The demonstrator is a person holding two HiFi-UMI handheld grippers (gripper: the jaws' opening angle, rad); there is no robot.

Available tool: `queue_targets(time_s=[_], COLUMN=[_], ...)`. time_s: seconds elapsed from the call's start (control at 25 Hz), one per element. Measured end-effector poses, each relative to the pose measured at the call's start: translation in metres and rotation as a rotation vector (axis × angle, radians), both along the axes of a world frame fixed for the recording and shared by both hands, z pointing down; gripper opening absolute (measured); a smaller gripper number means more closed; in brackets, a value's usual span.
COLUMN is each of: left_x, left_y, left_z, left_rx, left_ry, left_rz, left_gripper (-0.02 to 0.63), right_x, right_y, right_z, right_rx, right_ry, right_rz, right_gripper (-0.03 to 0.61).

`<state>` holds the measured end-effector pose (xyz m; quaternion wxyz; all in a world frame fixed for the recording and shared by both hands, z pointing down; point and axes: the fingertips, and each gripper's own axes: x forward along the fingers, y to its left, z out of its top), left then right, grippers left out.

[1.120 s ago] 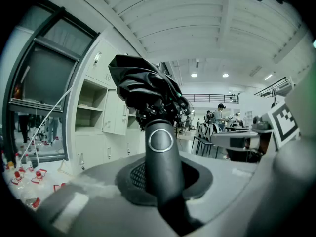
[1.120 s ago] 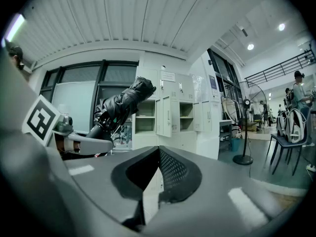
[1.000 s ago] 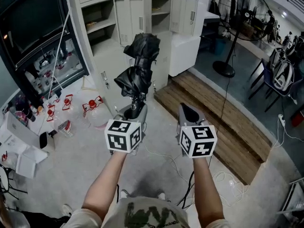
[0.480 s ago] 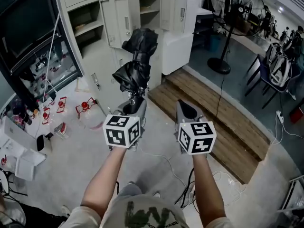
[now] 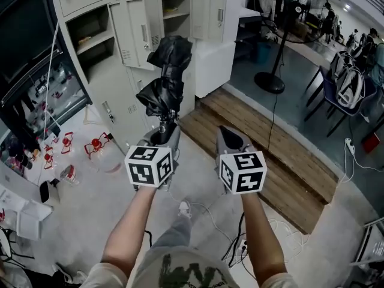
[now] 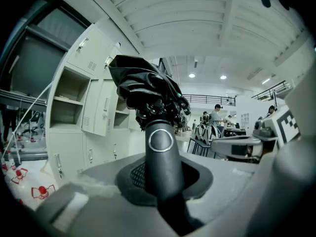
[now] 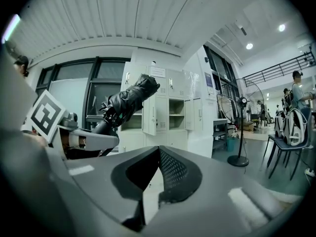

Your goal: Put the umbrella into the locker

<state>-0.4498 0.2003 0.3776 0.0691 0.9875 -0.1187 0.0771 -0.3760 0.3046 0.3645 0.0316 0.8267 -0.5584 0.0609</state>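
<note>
Before lockers (image 5: 137,35), folded black umbrella (image 5: 166,80), upright

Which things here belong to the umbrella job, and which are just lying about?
Job: umbrella, held by the left gripper; lockers, some open; right gripper, empty.
Lying about: standing fan, red-and-white floor clutter, wooden platform, backpack.

Workshop: lockers (image 5: 135,30), pedestal fan (image 5: 271,0)
</note>
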Motion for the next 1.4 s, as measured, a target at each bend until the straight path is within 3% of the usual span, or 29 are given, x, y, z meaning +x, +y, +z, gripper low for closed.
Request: queue_targets(time_s=[0.24,0.8,1.04,1.4], left_x=[0.057,0.217,0.256,0.286], left_y=[-0.049,-0.205,-0.244,-0.27], left_z=[0.009,0.002,0.007,0.006], left_rx=[-0.02,-0.015,-0.029,-0.044], left_ry=[0.014,-0.015,-0.025,-0.017], left_rz=[0.017,0.047,0.053,0.051], left_gripper=[0.063,0.063,0.063,0.063], right_x=[0.048,0.21,0.245,0.278], right_y=[-0.045,-0.205,-0.247,-0.278], right_z=[0.003,-0.012,-0.006,-0.01], right_rx=[-0.006,-0.015,-0.035,-0.036], right_ry=[0.001,-0.018,-0.015,-0.025], right_rz=[0.004,0.007,0.004,0.003], right_gripper=[-0.008,-0.006,-0.006,-0.006])
